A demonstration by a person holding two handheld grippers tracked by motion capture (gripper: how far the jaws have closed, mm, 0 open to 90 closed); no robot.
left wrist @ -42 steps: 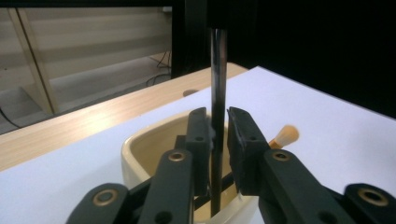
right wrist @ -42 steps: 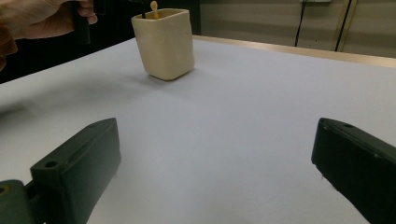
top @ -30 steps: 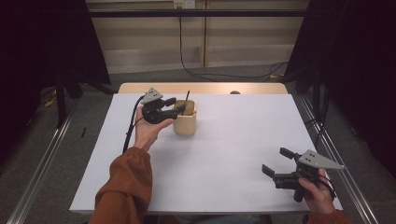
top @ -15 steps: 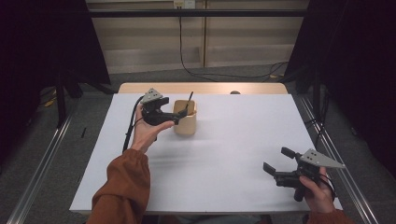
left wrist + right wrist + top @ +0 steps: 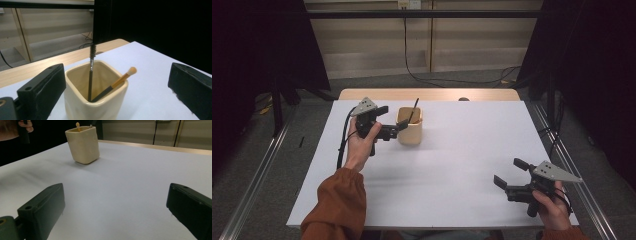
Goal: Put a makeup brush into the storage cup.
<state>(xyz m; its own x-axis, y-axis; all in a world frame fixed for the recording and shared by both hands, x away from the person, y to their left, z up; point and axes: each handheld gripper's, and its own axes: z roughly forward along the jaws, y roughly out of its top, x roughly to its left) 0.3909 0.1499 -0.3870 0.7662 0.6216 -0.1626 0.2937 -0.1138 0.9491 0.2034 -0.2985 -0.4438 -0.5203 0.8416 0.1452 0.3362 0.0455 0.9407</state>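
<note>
The cup stands left of centre on the table, just ahead of the left gripper, whose jaws have just been opening and are spread wide, empty. Two brushes are seen leaning upright inside. The right gripper, also wide and empty, is held well apart near the front edge

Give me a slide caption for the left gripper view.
Open tongs facing cream cup holding two makeup brushes.
</note>
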